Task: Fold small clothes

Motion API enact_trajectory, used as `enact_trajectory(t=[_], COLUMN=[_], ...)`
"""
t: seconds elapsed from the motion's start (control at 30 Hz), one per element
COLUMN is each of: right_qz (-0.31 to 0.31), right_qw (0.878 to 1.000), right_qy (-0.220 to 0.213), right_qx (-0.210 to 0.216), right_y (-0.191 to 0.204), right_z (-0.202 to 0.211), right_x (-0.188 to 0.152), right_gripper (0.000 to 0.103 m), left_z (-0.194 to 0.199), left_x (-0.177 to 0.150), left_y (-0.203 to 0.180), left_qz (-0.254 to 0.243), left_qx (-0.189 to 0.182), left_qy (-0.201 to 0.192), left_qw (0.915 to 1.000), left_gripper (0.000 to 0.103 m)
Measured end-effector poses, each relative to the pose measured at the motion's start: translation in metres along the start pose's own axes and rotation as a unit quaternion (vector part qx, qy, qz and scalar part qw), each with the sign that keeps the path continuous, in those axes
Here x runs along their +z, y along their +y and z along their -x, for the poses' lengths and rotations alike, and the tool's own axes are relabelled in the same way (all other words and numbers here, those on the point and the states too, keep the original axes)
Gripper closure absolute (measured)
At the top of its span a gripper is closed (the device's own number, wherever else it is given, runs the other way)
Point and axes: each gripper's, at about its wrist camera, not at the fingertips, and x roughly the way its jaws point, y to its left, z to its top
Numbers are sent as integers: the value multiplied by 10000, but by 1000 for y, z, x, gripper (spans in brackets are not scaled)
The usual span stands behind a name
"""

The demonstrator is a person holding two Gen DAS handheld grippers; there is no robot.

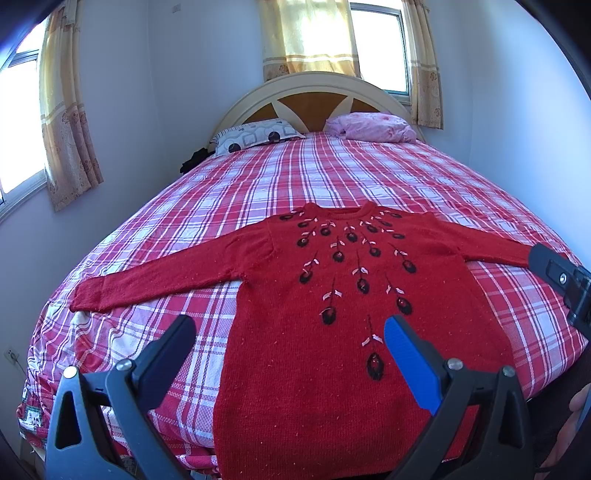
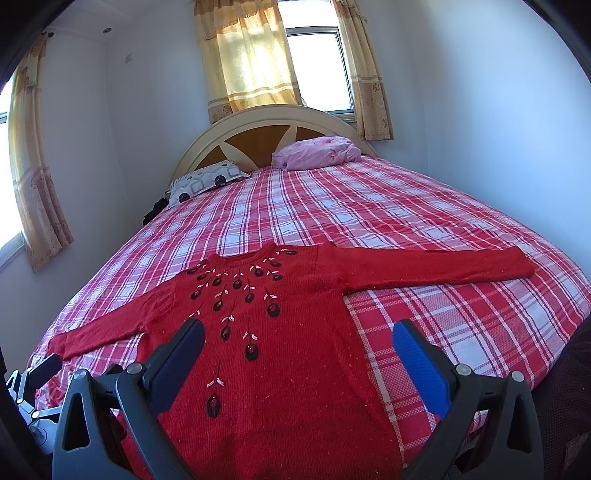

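- A bed (image 1: 258,192) with a red, white and pink plaid cover fills the room.
- Its arched cream headboard (image 1: 314,99) has orange-brown panels.
- A grey patterned pillow (image 1: 255,134) lies left, a pink pillow (image 1: 373,127) right.
- Pale walls (image 1: 155,92) enclose it.
- Daylight comes through the window (image 1: 376,44) behind yellow curtains (image 1: 306,33).
- A side window (image 1: 18,122) stands on the left.

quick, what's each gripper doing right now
Left gripper: open, holding nothing, above the red knitted sweater.
Right gripper: open, holding nothing, above the same sweater on the red plaid bedspread.
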Motion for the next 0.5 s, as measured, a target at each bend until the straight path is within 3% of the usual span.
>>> enact_trajectory(t=[0.5], right_qz=[-24], right_qw=[10000], right_qy=[43], right_qx=[14], right_y=[-1], right_z=[-3], right_x=[-1], right_gripper=[1], left_z=[0], left_x=[0], left_y=[0], left_qz=[1], left_qx=[-11], left_qy=[5], left_qw=[10000], left_gripper=[0])
